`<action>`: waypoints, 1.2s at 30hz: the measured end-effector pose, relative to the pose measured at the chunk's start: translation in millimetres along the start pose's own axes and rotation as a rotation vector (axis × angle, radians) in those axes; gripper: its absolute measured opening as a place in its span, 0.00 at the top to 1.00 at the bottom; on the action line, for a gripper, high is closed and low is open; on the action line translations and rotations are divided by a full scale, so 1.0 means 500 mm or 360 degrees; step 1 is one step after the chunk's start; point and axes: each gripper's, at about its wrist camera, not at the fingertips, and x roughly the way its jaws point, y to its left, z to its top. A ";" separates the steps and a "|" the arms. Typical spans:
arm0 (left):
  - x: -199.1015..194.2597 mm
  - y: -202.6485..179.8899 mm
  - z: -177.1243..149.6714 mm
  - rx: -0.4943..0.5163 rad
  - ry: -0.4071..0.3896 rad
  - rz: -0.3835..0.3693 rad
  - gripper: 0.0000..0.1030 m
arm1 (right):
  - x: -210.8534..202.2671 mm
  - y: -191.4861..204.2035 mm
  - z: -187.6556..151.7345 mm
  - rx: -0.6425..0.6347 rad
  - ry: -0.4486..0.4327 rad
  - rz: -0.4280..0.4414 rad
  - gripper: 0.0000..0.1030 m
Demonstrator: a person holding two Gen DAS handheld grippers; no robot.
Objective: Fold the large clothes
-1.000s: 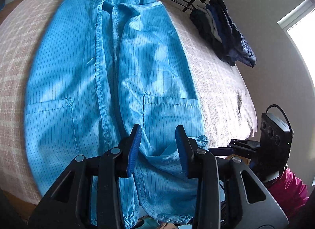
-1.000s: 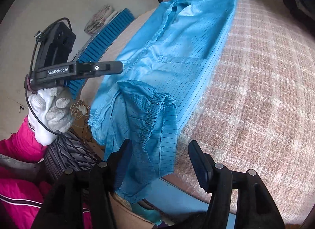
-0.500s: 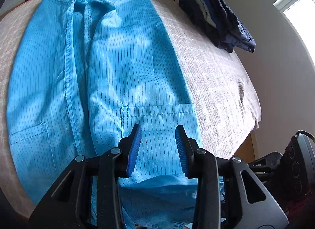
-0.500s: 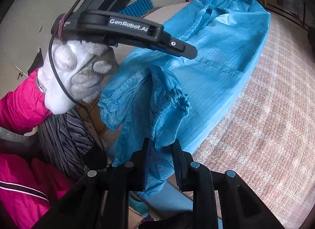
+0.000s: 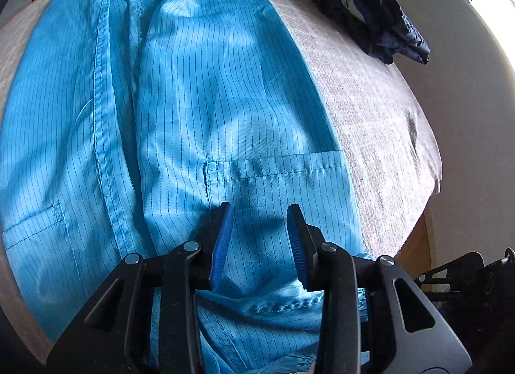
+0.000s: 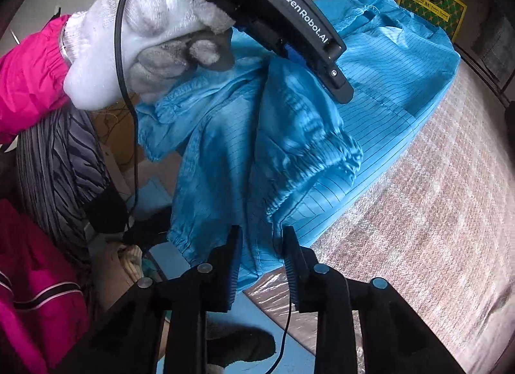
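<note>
A large light-blue pinstriped coat (image 5: 199,110) lies spread on a bed, collar at the far end; it also shows in the right wrist view (image 6: 386,84). My left gripper (image 5: 259,242) is open, low over the coat's right pocket near the hem. A gathered sleeve cuff (image 5: 283,303) hangs just below its fingers. My right gripper (image 6: 262,261) has its jaws nearly closed around hanging blue fabric of the coat's lower edge (image 6: 254,245) at the bed's corner. The left gripper's body (image 6: 289,26) and gloved hand show above it.
The bed has a beige checked cover (image 5: 370,110) (image 6: 434,197). A pile of dark clothes (image 5: 363,10) lies at the far right. A yellow box (image 6: 431,4) stands beyond the bed. Striped grey and pink clothing (image 6: 54,164) is at the left.
My left gripper has moved forward and down over the coat, staying open. My right gripper closed on the hanging fabric, which is now lifted and bunched.
</note>
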 end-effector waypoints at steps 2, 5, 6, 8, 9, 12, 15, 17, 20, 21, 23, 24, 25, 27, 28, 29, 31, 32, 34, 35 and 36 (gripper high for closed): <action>0.001 0.000 0.002 0.0001 -0.0002 -0.0004 0.66 | -0.018 0.003 0.004 0.0011 -0.0031 -0.0047 1.00; 0.000 0.006 0.002 -0.0003 -0.0013 -0.0019 0.66 | -0.072 0.008 0.019 0.0012 -0.0115 -0.0194 1.00; -0.002 0.008 0.001 -0.0009 -0.0018 -0.0029 0.66 | -0.094 0.009 0.024 0.0028 -0.0153 -0.0264 1.00; -0.003 0.014 0.000 -0.0021 -0.0025 -0.0055 0.66 | -0.130 0.022 0.027 0.0039 -0.0219 -0.0505 1.00; -0.003 0.016 -0.001 -0.0018 -0.0027 -0.0066 0.66 | -0.140 0.038 0.023 0.0025 -0.0246 -0.0632 1.00; -0.002 0.016 -0.005 0.0010 -0.0042 -0.0081 0.67 | -0.123 0.096 0.002 0.0021 -0.0250 -0.0892 1.00; -0.002 0.018 -0.008 0.0024 -0.0057 -0.0090 0.67 | -0.070 0.163 -0.014 -0.0091 -0.0189 -0.0796 1.00; -0.002 0.022 -0.008 0.0027 -0.0053 -0.0096 0.72 | -0.058 0.194 -0.021 -0.0127 -0.0183 -0.0564 1.00; -0.004 0.033 -0.007 0.0008 -0.0043 -0.0108 0.76 | -0.098 0.178 -0.026 0.0011 -0.0257 -0.0158 0.95; -0.006 0.035 -0.007 0.0002 -0.0041 -0.0104 0.76 | -0.114 0.157 -0.027 0.0086 -0.0274 -0.0102 0.90; -0.021 0.034 -0.013 0.0015 -0.0058 -0.0086 0.76 | -0.144 0.099 -0.032 0.0257 -0.0331 -0.0090 0.81; -0.033 0.031 -0.017 0.0034 -0.0078 -0.0079 0.76 | -0.154 0.068 -0.037 0.0345 -0.0351 -0.0111 0.80; -0.045 0.028 -0.022 0.0048 -0.0099 -0.0084 0.76 | -0.160 0.036 -0.040 0.0426 -0.0356 -0.0118 0.77; -0.069 0.025 -0.040 0.0068 -0.0123 -0.0110 0.76 | -0.161 -0.016 -0.048 0.0564 -0.0365 -0.0081 0.73; -0.076 0.022 -0.049 0.0081 -0.0126 -0.0112 0.76 | -0.156 -0.028 -0.052 0.0591 -0.0377 -0.0052 0.73; -0.079 0.019 -0.059 0.0105 -0.0120 -0.0096 0.76 | -0.143 -0.038 -0.053 0.0599 -0.0355 -0.0031 0.73; -0.078 0.013 -0.076 0.0156 -0.0094 -0.0042 0.76 | -0.108 -0.037 -0.047 0.0550 -0.0307 -0.0040 0.73; -0.075 0.012 -0.081 0.0182 -0.0083 -0.0005 0.76 | -0.093 -0.026 -0.046 0.0485 -0.0277 -0.0053 0.73; -0.064 0.013 -0.087 0.0218 -0.0054 0.0061 0.76 | -0.073 0.004 -0.045 0.0329 -0.0242 -0.0053 0.73; -0.059 0.018 -0.087 0.0207 -0.0036 0.0072 0.76 | -0.062 0.015 -0.044 0.0264 -0.0217 -0.0032 0.72; -0.057 0.023 -0.088 0.0182 -0.0033 0.0066 0.76 | -0.050 0.026 -0.044 0.0207 -0.0190 -0.0024 0.72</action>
